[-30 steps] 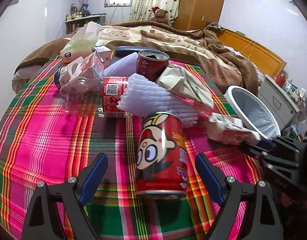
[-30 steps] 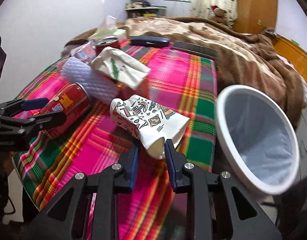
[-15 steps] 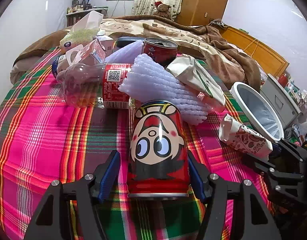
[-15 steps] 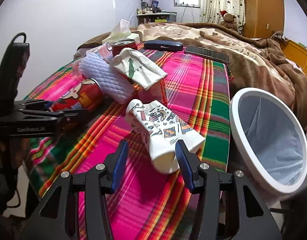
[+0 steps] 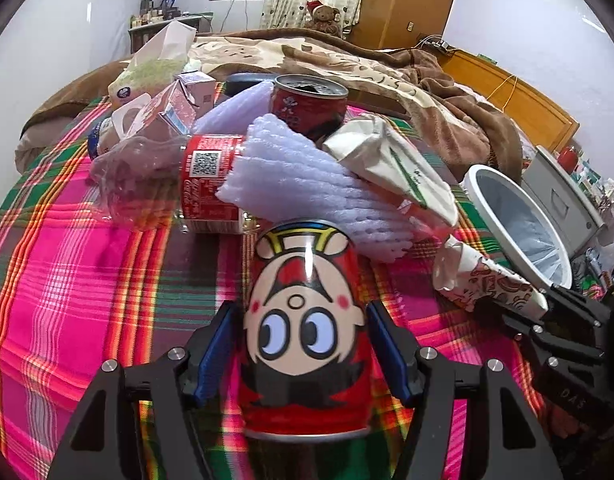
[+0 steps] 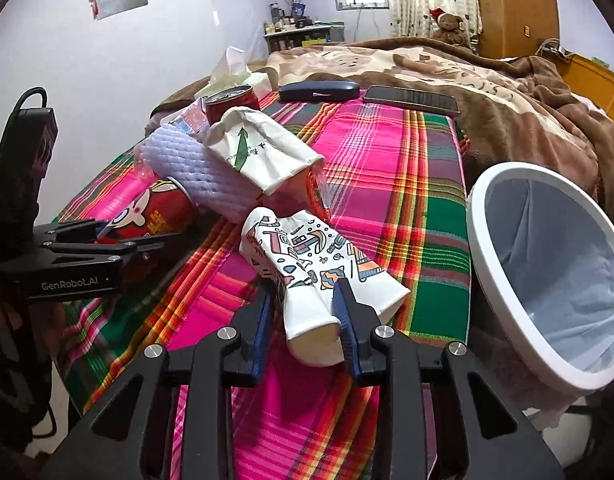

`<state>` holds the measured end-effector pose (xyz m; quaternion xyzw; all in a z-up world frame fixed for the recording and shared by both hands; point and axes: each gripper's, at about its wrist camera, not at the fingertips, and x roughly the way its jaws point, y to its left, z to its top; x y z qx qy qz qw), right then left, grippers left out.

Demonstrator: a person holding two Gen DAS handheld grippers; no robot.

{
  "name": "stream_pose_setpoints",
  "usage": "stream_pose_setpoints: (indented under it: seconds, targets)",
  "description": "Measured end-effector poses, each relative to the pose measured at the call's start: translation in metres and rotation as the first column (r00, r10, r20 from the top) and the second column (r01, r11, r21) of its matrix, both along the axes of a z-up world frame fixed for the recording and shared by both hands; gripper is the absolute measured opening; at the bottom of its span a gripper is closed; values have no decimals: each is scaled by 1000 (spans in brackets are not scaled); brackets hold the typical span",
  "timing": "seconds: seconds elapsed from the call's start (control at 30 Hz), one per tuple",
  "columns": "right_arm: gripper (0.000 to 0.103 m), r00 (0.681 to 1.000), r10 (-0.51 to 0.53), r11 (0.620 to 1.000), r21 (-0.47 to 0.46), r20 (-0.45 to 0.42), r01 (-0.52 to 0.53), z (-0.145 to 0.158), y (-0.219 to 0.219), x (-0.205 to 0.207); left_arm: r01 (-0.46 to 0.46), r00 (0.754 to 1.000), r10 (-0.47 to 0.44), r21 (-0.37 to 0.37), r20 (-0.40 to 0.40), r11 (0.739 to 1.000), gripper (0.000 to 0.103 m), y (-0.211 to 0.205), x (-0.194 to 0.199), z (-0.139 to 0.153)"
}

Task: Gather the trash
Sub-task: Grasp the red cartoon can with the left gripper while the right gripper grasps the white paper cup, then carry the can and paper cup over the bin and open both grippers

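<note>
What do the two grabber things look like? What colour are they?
Both are black and bony-looking, with silver bolts on the joints. The left gripper and right gripper each have two fingers lined with blue pads. Seen from the side, the left one reads "GenRobot.AI" in pale letters, with a black box and cable behind it.

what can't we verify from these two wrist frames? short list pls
- Left wrist view: contact of the left gripper pads with the cartoon can; the can's body hides it.
- Either view: bottom of the white bin; the liner and frame edge hide it.
- Right wrist view: the clear bottle is hidden behind the foam sleeve.
- Left wrist view: bottle label text too small.
</note>
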<state>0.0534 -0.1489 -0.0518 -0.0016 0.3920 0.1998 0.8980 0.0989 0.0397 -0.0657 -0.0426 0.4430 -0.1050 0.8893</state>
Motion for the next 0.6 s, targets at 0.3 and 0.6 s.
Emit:
stream_pose_setpoints:
  seconds: [0.3, 0.6]
  targets:
    - [20, 999, -46, 997, 67, 13, 45, 4, -9, -13, 13, 1000, -12, -8, 7, 1000, 52, -5, -11, 5]
    - [20, 991, -121, 985, 130, 63, 112, 25, -31, -25, 39, 998, -37, -24, 59, 999, 52, -22, -34, 27]
